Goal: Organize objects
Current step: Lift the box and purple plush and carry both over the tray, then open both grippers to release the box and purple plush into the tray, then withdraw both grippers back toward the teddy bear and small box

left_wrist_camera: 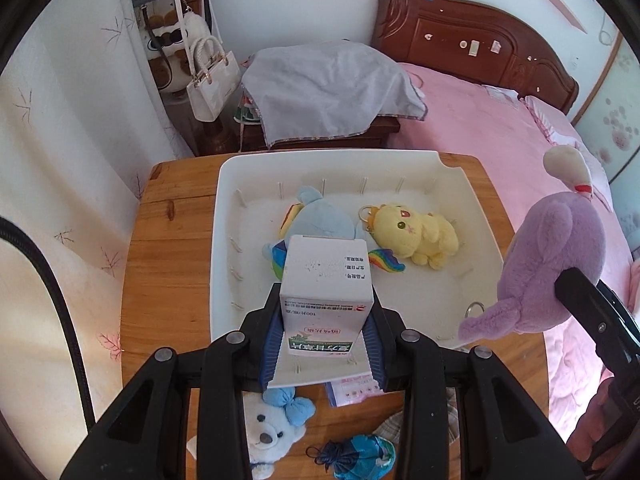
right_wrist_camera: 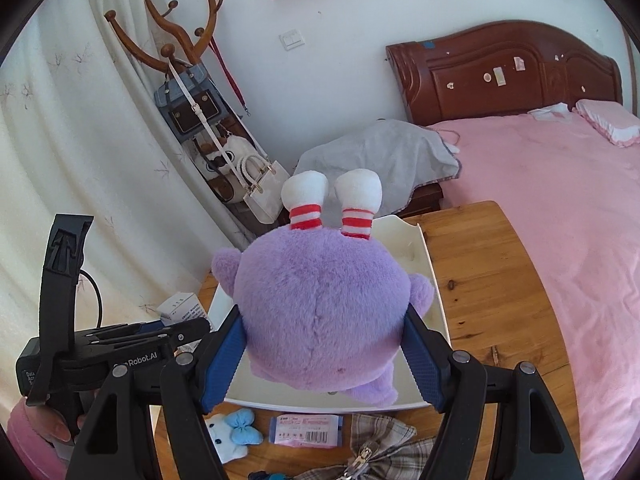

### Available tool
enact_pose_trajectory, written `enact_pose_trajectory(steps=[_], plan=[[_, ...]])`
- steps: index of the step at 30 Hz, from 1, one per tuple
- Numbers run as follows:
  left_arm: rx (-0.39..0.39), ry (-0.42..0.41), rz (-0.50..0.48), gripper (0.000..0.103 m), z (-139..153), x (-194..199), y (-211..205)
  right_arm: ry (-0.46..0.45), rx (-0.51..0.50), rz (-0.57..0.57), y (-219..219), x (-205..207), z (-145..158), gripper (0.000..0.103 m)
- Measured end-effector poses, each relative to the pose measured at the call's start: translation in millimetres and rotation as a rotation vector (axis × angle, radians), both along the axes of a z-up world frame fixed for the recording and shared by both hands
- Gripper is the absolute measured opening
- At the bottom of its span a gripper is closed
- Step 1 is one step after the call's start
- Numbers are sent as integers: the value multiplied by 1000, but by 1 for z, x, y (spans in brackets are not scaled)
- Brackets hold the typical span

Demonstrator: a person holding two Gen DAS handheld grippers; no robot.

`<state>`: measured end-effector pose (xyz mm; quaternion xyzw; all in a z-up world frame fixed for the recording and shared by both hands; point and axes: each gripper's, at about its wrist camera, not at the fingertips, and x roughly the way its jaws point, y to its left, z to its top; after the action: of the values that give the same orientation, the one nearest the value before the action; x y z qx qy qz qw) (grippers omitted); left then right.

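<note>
Over the wooden table [left_wrist_camera: 172,280], both grippers hang above the white tray [left_wrist_camera: 472,216], each carrying something to put in it. At about three o'clock in the left wrist view, the right gripper [right_wrist_camera: 322,354] clamps the purple plush [right_wrist_camera: 320,308] by its body, feet upward. Nearer six o'clock, the left gripper [left_wrist_camera: 326,328] pinches the white medicine box [left_wrist_camera: 326,280] tight between its blue pads.

To do this step well, I judge each load should come down over bare tray floor: the plush toward four o'clock, the box toward eight o'clock, clear of the toys already lying there, and the jaws should part only once the item rests.

Counted: one tray; four plush toys in all, namely purple, blue [left_wrist_camera: 316,220] and yellow [left_wrist_camera: 420,236] inside the tray, white bear [left_wrist_camera: 266,436] outside; one box; one tissue packet [right_wrist_camera: 306,432].
</note>
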<state>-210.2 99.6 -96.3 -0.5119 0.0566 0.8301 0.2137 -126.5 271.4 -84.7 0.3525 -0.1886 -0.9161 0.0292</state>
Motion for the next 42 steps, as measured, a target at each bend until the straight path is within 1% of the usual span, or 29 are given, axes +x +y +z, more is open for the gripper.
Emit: enact_pose_trajectory(steps=[7, 15, 19, 21, 23, 27, 31, 35, 42], plan=[[-15, -17, 35, 40, -14, -11, 3, -47, -7, 5, 4, -17, -17, 75], [-21, -32, 47, 40, -18, -13, 3, -67, -7, 17, 4, -24, -24, 76], [-6, -51, 52, 42, -17, -14, 0, -50, -8, 16, 4, -23, -22, 76], [-5, -49, 58, 48, -15, -14, -2, -47, -6, 23, 3, -23, -21, 76], [-5, -40, 64, 56, -12, -12, -3, -41, -3, 28, 2, -21, -19, 76], [7, -27, 78, 63, -5, -8, -11, -21, 9, 35, -2, -18, -12, 76], [28, -3, 96, 63, 4, -4, -20, 10, 26, 32, -7, -11, -4, 81], [32, 43, 118, 63, 14, 1, -32, 35, 44, 24, -12, -4, 4, 82], [80, 73, 170, 63, 31, 14, -63, 84, 54, 2, -21, 15, 20, 83]])
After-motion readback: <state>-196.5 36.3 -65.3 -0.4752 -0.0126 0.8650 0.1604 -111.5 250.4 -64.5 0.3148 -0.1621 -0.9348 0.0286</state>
